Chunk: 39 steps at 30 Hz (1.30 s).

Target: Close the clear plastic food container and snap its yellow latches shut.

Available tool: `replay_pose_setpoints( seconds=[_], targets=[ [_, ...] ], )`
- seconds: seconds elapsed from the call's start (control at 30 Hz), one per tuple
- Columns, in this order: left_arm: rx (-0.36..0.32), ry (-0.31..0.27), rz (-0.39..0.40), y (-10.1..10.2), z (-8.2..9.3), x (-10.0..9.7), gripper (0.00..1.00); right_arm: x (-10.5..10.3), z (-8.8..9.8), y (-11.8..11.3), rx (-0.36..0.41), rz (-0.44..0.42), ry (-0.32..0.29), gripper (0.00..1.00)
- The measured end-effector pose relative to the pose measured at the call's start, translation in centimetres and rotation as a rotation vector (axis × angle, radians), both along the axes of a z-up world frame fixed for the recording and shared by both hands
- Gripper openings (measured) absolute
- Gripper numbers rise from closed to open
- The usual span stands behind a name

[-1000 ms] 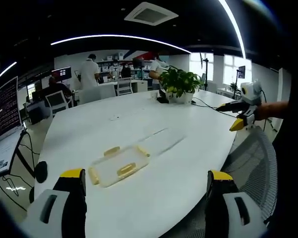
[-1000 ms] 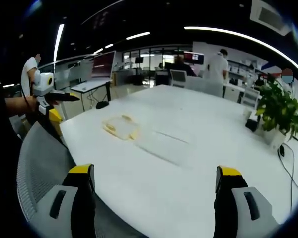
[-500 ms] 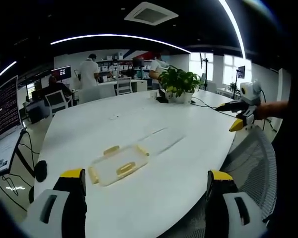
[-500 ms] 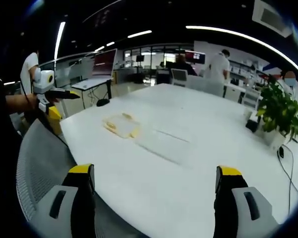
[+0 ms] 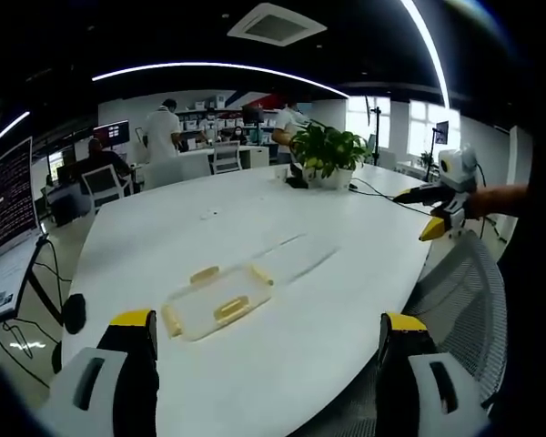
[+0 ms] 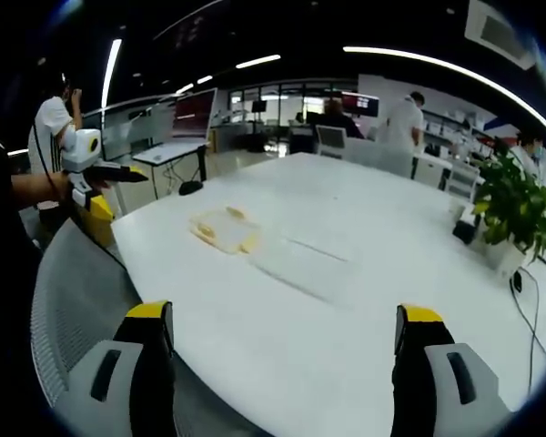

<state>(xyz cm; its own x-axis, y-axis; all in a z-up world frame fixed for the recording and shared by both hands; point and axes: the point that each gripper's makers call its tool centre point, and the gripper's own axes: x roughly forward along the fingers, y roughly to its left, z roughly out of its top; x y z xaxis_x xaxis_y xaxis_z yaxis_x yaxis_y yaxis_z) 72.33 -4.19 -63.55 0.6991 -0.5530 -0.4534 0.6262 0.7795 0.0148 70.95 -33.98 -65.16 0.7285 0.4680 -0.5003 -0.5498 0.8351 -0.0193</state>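
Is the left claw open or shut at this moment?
Open. In the left gripper view, the left claw has its two yellow-tipped jaws far apart with nothing between them; the clear container lies on the white table ahead.

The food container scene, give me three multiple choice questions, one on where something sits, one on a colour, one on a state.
1. Where does the clear food container lie?
A. on the white table
B. on the mesh chair
C. on the floor

2. What colour are the container's latches?
A. blue
B. yellow
C. red

3. How do the jaws of the left gripper stand?
A. shut on the container
B. shut on a latch
C. wide apart, holding nothing

Answers:
1 A, the container rests flat on the tabletop, near the edge.
2 B, the tabs along its rim are yellow.
3 C, the left gripper view shows bare table between the two jaw tips.
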Motion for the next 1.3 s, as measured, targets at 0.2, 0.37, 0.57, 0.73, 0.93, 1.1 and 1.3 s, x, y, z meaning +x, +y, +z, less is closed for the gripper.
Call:
replay_pose_setpoints(
  seconds=[0.2, 0.37, 0.57, 0.73, 0.93, 1.1, 1.3],
  targets=[
    [0.005, 0.003, -0.001, 0.3, 0.0, 0.1, 0.99, 0.2, 0.1, 0.4, -0.003, 0.009, 0.002, 0.99],
    [0.013, 0.010, -0.003, 0.6, -0.2, 0.3, 0.99, 0.5, 0.3, 1.0, -0.023, 0.035, 0.003, 0.99],
    [0.016, 0.011, -0.005, 0.9, -0.2, 0.5, 0.99, 1.0, 0.5, 1.6, -0.023, 0.052, 0.003, 0.99],
    [0.018, 0.011, -0.007, 1.1, -0.1, 0.8, 0.99, 1.4, 0.6, 2.2, -0.027, 0.074, 0.008, 0.99],
    [0.002, 0.023, -0.002, 1.3, -0.1, 1.2, 0.99, 1.9, 0.4, 2.9, -0.040, 0.104, 0.015, 0.99],
    [0.004, 0.031, -0.008, 1.5, -0.2, 1.4, 0.99, 2.3, 0.5, 3.5, -0.039, 0.124, 0.017, 0.99],
    [0.009, 0.041, -0.016, 1.6, -0.3, 1.6, 0.99, 3.0, 0.8, 4.5, -0.049, 0.163, 0.015, 0.98]
  ],
)
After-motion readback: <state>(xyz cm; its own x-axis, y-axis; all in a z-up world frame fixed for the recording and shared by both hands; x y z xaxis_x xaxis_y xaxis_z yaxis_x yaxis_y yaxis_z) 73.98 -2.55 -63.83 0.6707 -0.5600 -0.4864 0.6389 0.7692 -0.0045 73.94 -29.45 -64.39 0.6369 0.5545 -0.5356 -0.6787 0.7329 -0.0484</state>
